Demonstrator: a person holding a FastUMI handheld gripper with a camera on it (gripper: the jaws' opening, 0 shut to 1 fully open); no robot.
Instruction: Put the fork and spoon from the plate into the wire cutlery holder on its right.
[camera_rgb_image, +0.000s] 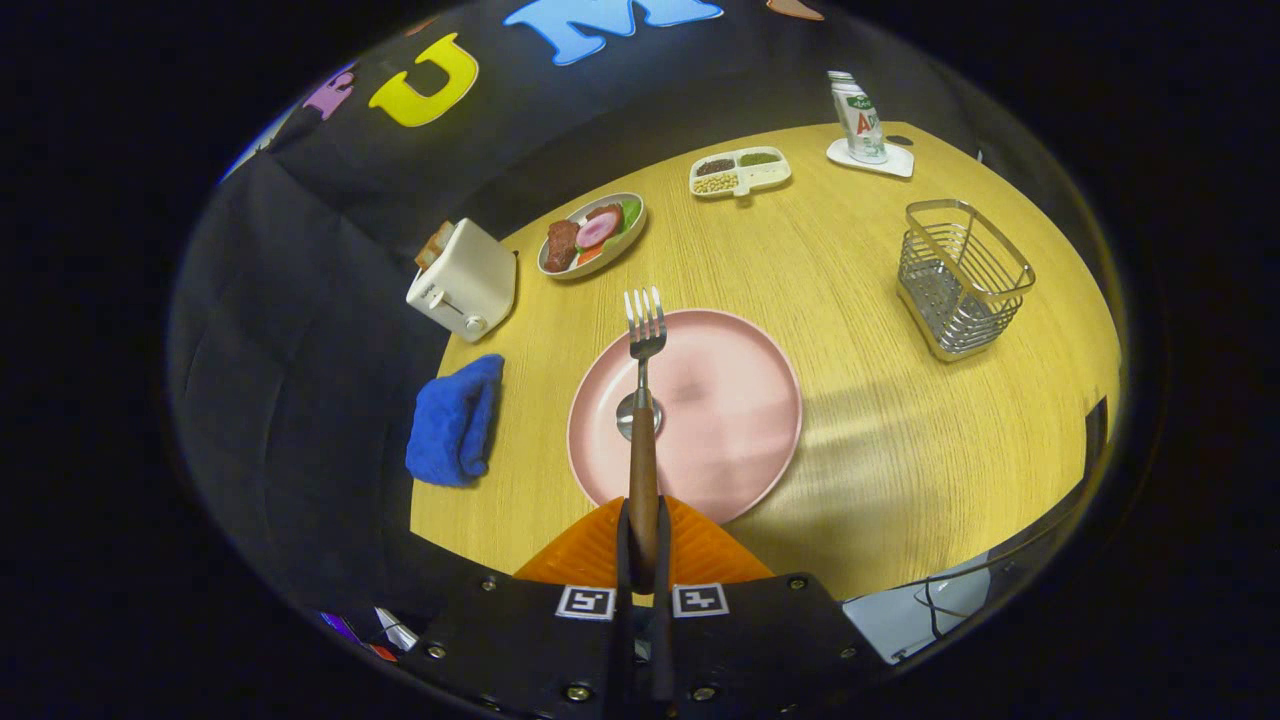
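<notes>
My gripper (642, 560) is shut on the brown wooden handle of the fork (645, 330). The fork points straight ahead, tines up, lifted over the pink plate (730, 420). Under the fork's neck the metal bowl of the spoon (626, 418) rests on the plate; its handle is hidden behind the fork's handle. The wire cutlery holder (960, 280) stands upright on the wooden table (880, 460), to the right of the plate and well apart from the fork, with nothing inside it.
A white toaster (462, 280) and a blue cloth (455, 420) lie left of the plate near the table's left edge. Beyond the plate are a dish of food (592, 235), a divided snack tray (740, 172) and a carton on a coaster (860, 120).
</notes>
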